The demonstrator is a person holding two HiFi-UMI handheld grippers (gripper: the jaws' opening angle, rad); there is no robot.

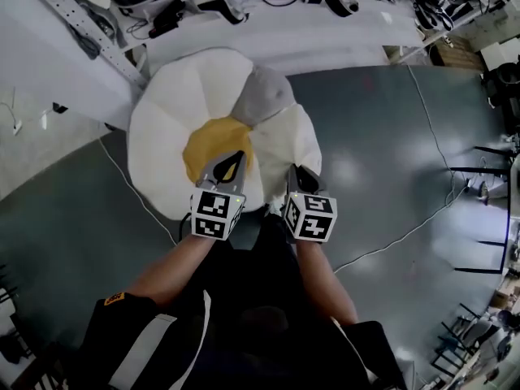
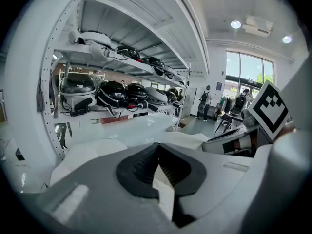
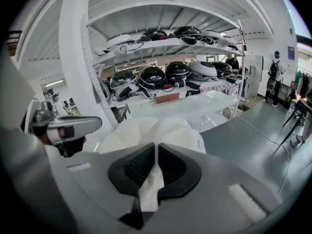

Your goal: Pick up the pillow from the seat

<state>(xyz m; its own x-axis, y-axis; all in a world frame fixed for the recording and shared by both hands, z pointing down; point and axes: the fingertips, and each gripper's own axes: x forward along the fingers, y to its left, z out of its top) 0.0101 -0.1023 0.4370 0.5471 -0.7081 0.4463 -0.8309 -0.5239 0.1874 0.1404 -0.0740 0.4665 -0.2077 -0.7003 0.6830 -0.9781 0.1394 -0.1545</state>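
Holding the pillow [image 1: 166, 128] by its near edge, both tools are closed on its white cloth. The left gripper [image 2: 157, 155] pinches a thin fold between its pads, and the right gripper [image 3: 155, 155] pinches a thicker fold that sticks out below its pads.

The pillow has a flower shape, with white petals, one grey petal and a yellow centre. It spreads out just ahead of the person's arms. What is under it is covered, so I cannot tell whether it rests on something or hangs free, and the seat cannot be made out in any view. The two marker cubes hide part of the nearest petals.

The far edge of the pillow comes close to the white shelf unit [image 1: 268, 31], and a slanted post [image 1: 97, 39] passes just beside the left petal. On the right the grey floor [image 1: 390, 136] is open; only a thin cable [image 1: 422, 222] crosses it. Dark metal legs [image 1: 479, 169] are cut off at the right border. Dark helmets [image 3: 152, 76] fill the shelves.
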